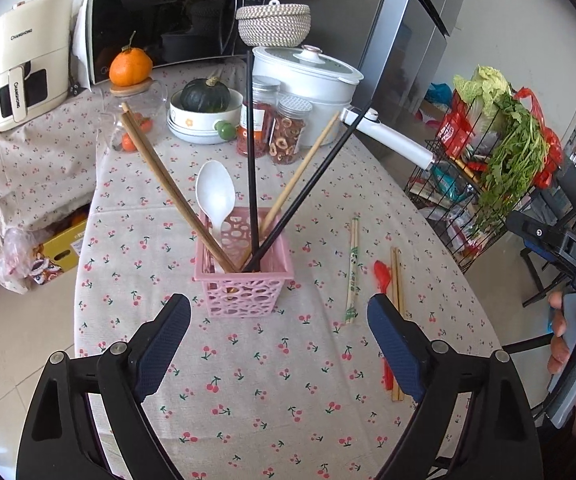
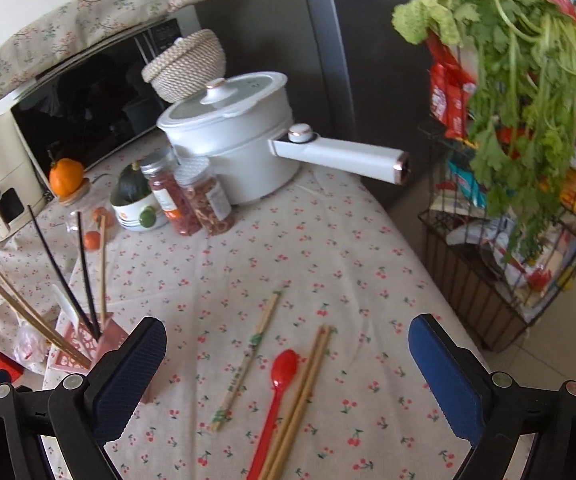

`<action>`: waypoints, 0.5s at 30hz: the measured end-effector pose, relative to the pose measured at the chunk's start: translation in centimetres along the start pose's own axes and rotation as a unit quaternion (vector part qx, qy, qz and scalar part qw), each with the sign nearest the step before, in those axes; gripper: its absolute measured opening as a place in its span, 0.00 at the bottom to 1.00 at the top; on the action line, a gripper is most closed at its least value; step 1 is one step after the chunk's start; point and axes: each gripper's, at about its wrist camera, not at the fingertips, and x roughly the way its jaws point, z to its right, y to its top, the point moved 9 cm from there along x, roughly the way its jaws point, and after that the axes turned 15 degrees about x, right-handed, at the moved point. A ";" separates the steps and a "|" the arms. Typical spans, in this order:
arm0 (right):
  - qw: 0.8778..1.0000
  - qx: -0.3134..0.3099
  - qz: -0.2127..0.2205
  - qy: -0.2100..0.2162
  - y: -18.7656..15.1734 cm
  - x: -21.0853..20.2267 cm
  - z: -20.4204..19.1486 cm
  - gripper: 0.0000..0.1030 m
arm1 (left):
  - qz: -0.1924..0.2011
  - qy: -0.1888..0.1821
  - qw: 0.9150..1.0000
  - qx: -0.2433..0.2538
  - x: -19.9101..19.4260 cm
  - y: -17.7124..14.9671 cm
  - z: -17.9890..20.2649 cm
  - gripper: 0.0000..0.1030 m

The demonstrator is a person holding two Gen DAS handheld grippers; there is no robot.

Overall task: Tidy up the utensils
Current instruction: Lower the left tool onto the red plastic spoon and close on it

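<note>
One view only: white spoon (image 1: 215, 196)

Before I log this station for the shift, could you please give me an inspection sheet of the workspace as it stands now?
Surface: table under a cherry-print cloth, flat, no spills seen.
Job's things: pink perforated basket holds a white spoon, brown, black and pale chopsticks. Still on the cloth: wrapped chopsticks, red spoon, bare wooden chopsticks.
Clutter: white electric pot, two spice jars, bowl with a green squash, orange fruit, woven basket.
Grippers: left gripper and right gripper, jaws open, empty.
Cables: nothing seen.
Surroundings: microwave, fridge, wire rack with greens.
</note>
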 end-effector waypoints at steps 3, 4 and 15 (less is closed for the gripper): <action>0.998 0.032 -0.031 -0.036 -0.6 1.1 3.1 0.98 | -0.030 -0.002 0.999 0.013 1.1 -0.9 1.5 0.90; 0.997 0.043 -0.043 -0.043 -0.8 1.5 3.9 0.98 | -0.038 -0.001 0.999 0.020 1.5 -1.2 2.0 0.90; 0.990 0.050 -0.112 -0.073 -2.9 3.4 7.4 0.98 | -0.105 -0.039 0.992 0.053 7.6 -2.1 7.5 0.90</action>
